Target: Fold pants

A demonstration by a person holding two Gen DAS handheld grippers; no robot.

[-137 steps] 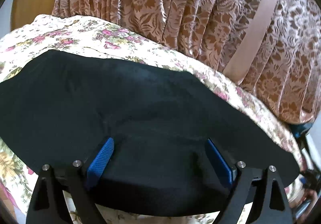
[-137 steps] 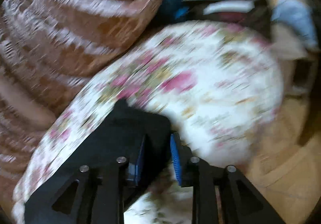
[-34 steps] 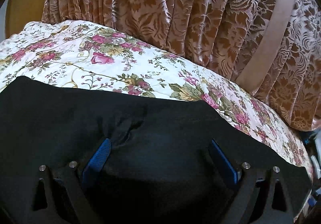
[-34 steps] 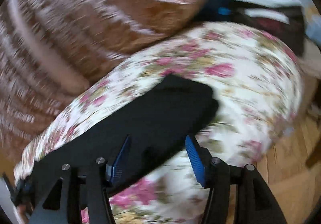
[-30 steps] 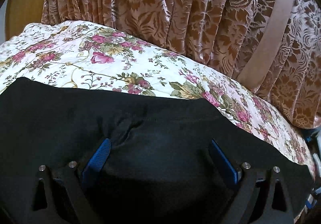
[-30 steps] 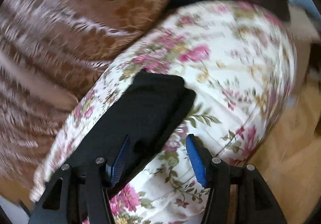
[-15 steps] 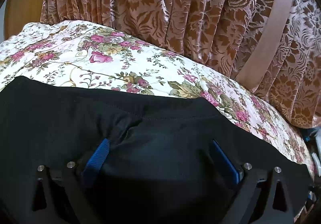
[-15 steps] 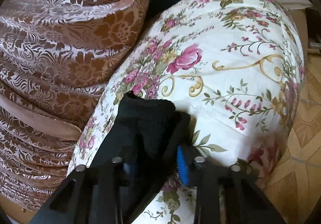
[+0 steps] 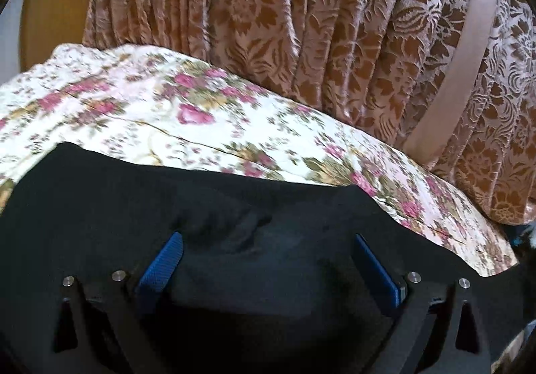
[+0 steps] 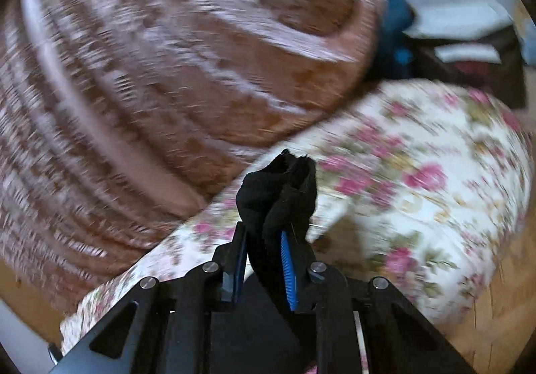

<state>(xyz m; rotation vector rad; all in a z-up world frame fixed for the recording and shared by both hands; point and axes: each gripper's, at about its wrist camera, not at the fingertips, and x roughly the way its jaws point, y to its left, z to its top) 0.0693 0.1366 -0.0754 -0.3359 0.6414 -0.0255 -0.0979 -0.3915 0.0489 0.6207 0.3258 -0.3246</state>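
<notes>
Pants point(image 9: 100, 213), black, lie spread on the floral bedspread point(image 9: 167, 113) directly under and ahead of the left gripper point(image 9: 268, 260); we see dark cloth filling the whole space between its blue pads point(image 9: 160, 263), whose jaws stand wide apart with nothing pinched between them. We judge that this gripper rests on or just above the garment to pin the broad part flat, so that the cloth does not drag while the other end is carried; whether the pads actually press the fabric we cannot tell. A small pucker sits just ahead of the left-hand pad; beyond the far edge of the cloth the bedspread runs up to the patterned brown curtain point(image 9: 335, 22).

In the right wrist view, the right gripper point(image 10: 264, 253) has its jaws drawn narrow and clamped on a bunched end of the pants point(image 10: 278, 186); the wad stands up past the fingertips and hangs clear of the bedspread point(image 10: 418, 173) ahead and to the right. We read the grip as a lift of the leg end, taken at the hem so the fold falls along the length; the strong blur suggests quick motion. The risk we judge greatest is the bunched hem landing twisted; the next move calls for laying it square over the pinned part.
</notes>
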